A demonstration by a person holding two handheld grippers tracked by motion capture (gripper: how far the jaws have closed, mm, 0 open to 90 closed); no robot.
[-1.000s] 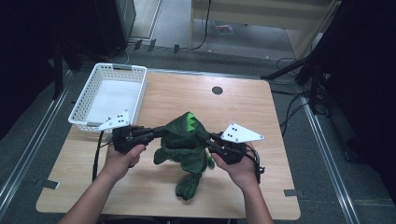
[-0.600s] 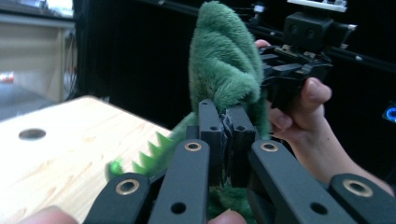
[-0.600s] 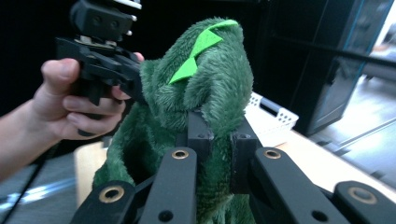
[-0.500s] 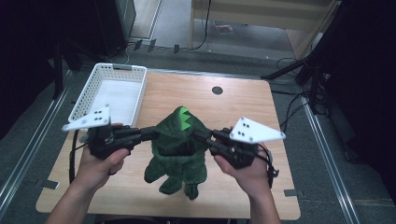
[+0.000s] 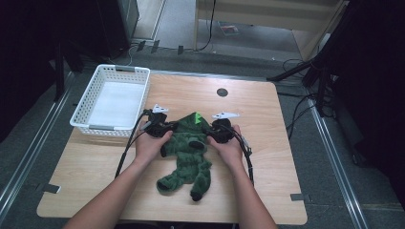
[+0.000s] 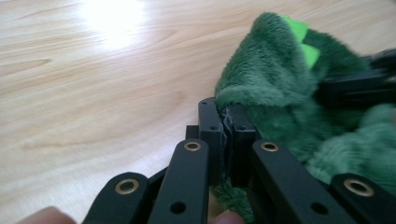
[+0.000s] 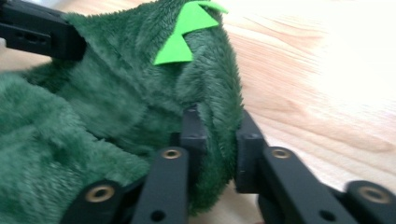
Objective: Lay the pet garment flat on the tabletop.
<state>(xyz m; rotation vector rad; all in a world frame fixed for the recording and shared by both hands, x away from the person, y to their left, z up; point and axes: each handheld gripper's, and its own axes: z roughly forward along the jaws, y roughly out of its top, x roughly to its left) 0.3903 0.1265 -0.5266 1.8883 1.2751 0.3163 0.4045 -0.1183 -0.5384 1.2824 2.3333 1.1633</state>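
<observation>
Left gripper [image 5: 168, 128]: clamped tight on the edge of the green plush dinosaur suit [image 5: 188, 155], a thin fold of fleece being pinched between the jaws, as seen in the left gripper view [image 6: 226, 122].
Right gripper [image 5: 210, 130]: jaws have just been opening; a fold of the suit's hood is seen between them in the right gripper view [image 7: 217, 135], with a gap shown on the outer side, so the fleece is no longer pressed.
Green plush dinosaur suit: laid flat on the wooden table [image 5: 267, 119], hood end held between the two grippers, legs trailed toward the near edge.
Bright green spikes [image 7: 187, 28]: set along the hood, pointed away from the person.
White basket [image 5: 114, 100]: placed at the table's far left corner, just beside the left gripper, apart from the suit.
Hands: left hand [image 5: 152, 145] and right hand [image 5: 229, 149] are wrapped around the gripper bodies, resting low over the table.
</observation>
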